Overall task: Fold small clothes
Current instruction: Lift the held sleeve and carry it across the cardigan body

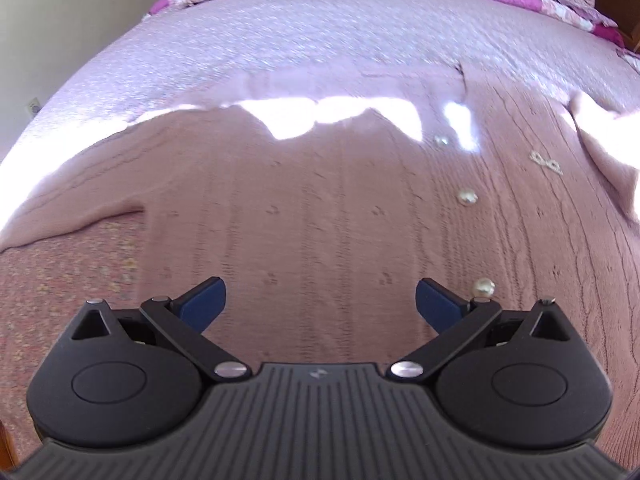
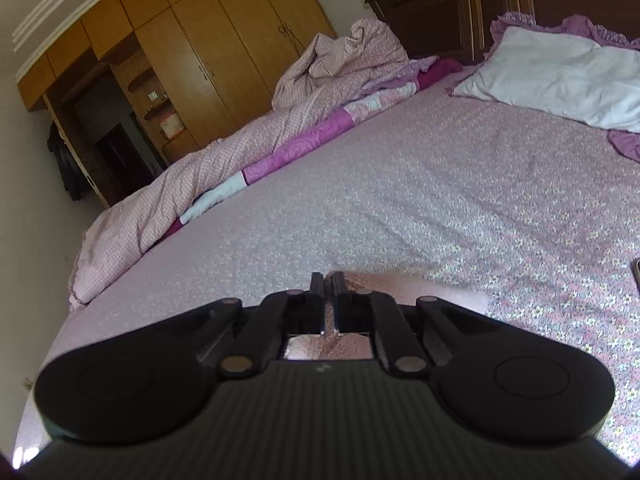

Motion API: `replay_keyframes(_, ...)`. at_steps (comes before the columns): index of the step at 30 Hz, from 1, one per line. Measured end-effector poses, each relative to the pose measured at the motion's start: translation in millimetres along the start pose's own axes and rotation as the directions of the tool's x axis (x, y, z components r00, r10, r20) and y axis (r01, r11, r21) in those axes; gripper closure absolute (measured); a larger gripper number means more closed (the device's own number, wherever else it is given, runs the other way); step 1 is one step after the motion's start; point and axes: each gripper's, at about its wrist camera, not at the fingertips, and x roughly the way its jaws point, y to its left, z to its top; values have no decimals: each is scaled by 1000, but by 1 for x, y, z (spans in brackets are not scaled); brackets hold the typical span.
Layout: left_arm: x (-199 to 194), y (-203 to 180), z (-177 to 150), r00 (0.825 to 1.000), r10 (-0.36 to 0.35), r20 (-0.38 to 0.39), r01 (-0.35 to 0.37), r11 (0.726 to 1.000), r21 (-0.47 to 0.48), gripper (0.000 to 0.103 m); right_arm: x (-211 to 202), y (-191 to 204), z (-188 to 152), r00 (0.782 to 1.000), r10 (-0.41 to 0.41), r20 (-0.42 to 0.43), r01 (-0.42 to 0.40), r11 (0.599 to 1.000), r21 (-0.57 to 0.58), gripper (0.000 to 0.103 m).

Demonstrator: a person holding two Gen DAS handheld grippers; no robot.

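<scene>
- Lying spread flat on the bed (image 1: 304, 36), a pink knitted cardigan (image 1: 320, 208) fills most of the left wrist view, its ribbed knit running away from the camera.
- Pearl-like buttons (image 1: 467, 197) sit in a line down the cardigan's right part, and a small shiny trim piece (image 1: 546, 161) lies just beside them, further right.
- A band of bright sunlight crosses the cardigan's far part, washing out its upper edge.
- At the right rim of that view, a fold of the cardigan is raised off the bed; it is blurred.
- The left gripper (image 1: 320, 304) hangs over the cardigan's near part, released, its blue pads (image 1: 202, 306) wide apart with nothing between them.
- The right gripper (image 2: 328, 284) is clenched on a pinch of the cardigan's pink knit (image 2: 400, 286), which shows between the black fingers and just beyond them on the right.
- Beyond the cardigan, the bed's floral sheet (image 2: 400, 184) stretches bare to a white pillow (image 2: 560, 76) by the dark headboard (image 2: 460, 4).
- A rumpled checked duvet (image 2: 208, 168) lies along the bed's left edge, well apart from the cardigan.
- Wooden wardrobes (image 2: 208, 40) stand behind the duvet.
</scene>
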Motion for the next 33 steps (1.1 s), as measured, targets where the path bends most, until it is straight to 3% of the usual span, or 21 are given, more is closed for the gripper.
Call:
replay_keyframes(10, -5, 29, 4, 1000, 26, 9, -25, 997, -67, 0, -30, 43, 12, 997, 78, 13, -77, 995, -65, 96)
replay_keyframes(17, -9, 40, 7, 998, 48, 33, -45, 996, -75, 0, -46, 104, 10, 981, 189, 48, -177, 966, -187, 100)
replay_keyframes(23, -8, 45, 4, 999, 31, 27, -28, 996, -87, 0, -34, 141, -12, 965, 254, -67, -263, 934, -243, 98)
replay_keyframes(27, -2, 42, -2, 1000, 20, 13, -19, 997, -79, 0, -16, 136, -36, 971, 176, -160, -215, 938, -270, 94)
replay_keyframes(28, 0, 42, -3, 1000, 18, 10, -17, 997, -78, 0, -12, 132, -41, 974, 142, -174, -187, 942, -279, 78)
replay_keyframes(29, 1, 41, -4, 1000, 16, 7, -16, 997, -77, 0, -8, 127, -49, 976, 114, -186, -164, 945, -284, 52)
replay_keyframes(30, 3, 41, -6, 1000, 15, 4, -15, 997, -77, 0, -5, 121, -54, 976, 100, -195, -155, 945, -288, 40)
replay_keyframes(31, 5, 41, -8, 1000, 13, 1, -13, 997, -77, 0, -2, 116, -58, 976, 86, -201, -144, 946, -291, 32)
replay_keyframes(33, 8, 42, -10, 1000, 11, -6, -12, 997, -78, 0, 7, 107, -66, 972, 47, -232, -118, 947, -300, 33)
